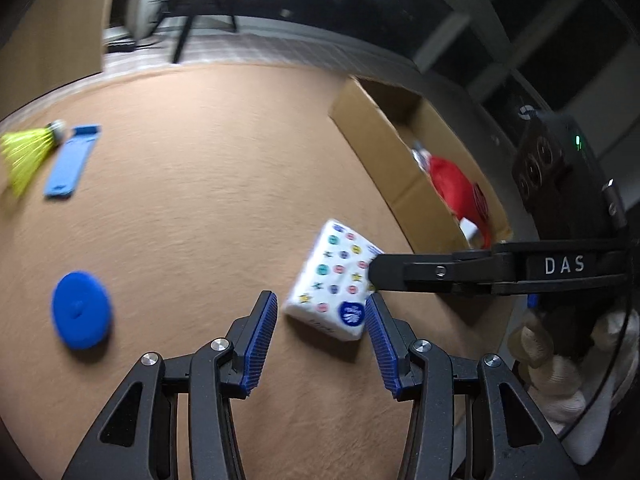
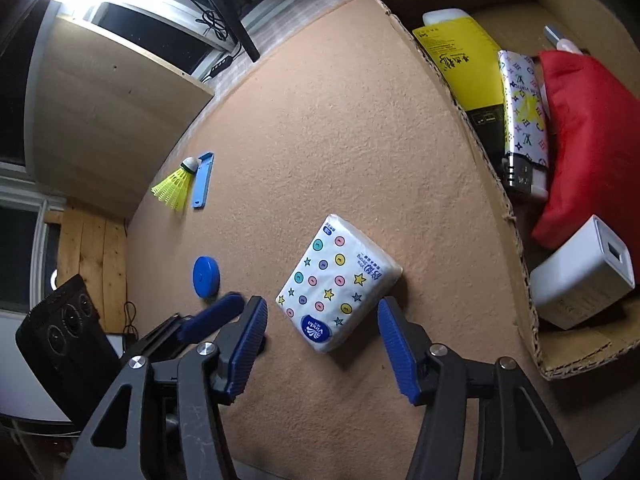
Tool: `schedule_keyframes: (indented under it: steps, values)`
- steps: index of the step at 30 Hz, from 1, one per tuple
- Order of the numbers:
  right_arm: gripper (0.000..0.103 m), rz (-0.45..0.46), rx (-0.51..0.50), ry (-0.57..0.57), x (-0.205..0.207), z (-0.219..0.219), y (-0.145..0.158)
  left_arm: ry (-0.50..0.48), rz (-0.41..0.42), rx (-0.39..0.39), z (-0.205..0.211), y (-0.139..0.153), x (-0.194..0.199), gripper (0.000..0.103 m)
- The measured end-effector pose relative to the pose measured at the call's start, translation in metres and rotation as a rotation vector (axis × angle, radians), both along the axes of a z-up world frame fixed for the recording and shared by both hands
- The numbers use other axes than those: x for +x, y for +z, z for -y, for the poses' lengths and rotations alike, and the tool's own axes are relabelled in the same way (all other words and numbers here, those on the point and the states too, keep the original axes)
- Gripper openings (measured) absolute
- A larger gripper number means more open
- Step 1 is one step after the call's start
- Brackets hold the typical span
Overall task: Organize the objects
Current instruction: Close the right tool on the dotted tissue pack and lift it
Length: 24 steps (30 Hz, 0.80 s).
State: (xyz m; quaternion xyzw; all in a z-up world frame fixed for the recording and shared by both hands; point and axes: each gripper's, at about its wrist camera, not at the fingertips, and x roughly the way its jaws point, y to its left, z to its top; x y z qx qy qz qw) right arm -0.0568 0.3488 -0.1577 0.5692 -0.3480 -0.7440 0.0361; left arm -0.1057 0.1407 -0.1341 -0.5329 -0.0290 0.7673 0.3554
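Observation:
A white tissue pack [image 1: 332, 280] [image 2: 338, 280] printed with coloured dots and stars lies flat on the tan table. My left gripper [image 1: 320, 300] is open just short of its near edge, with nothing between the pads. My right gripper [image 2: 322, 306] is open too, and its pads straddle the pack's near corner without touching it. In the left wrist view the right gripper [image 1: 374, 276] reaches in from the right, its tip at the pack's edge. A blue-padded finger of the left gripper [image 2: 212, 316] shows in the right wrist view.
An open cardboard box [image 1: 372, 140] [image 2: 480, 132] stands right of the pack, holding a red bag [image 2: 588, 140], a yellow packet [image 2: 464, 56], a patterned lighter [image 2: 524, 120] and a white charger [image 2: 584, 276]. To the left lie a blue disc [image 1: 80, 310], a blue strip [image 1: 70, 160] and a yellow shuttlecock [image 1: 24, 152].

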Motion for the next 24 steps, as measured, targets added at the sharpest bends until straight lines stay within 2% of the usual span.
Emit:
schedule_keyframes:
  steps: [9, 14, 18, 22, 24]
  values:
    - [0.05, 0.031, 0.074, 0.068, -0.018, 0.005, -0.006, -0.066, 0.002, -0.011, -0.02, -0.011, -0.003, 0.05]
    - [0.05, 0.03, 0.05, 0.11, -0.031, 0.012, -0.011, -0.09, 0.012, 0.004, -0.02, -0.009, 0.007, 0.049]
    - [0.048, -0.008, 0.03, 0.166, -0.035, 0.024, -0.007, -0.033, 0.03, 0.038, -0.012, -0.006, 0.013, 0.05]
    - [0.048, -0.039, 0.115, 0.189, -0.031, 0.028, -0.002, 0.074, 0.047, -0.004, -0.004, -0.01, 0.008, 0.052]
    - [0.048, -0.044, 0.129, 0.203, -0.028, 0.03, -0.002, 0.083, 0.061, -0.014, -0.003, -0.014, 0.007, 0.055]
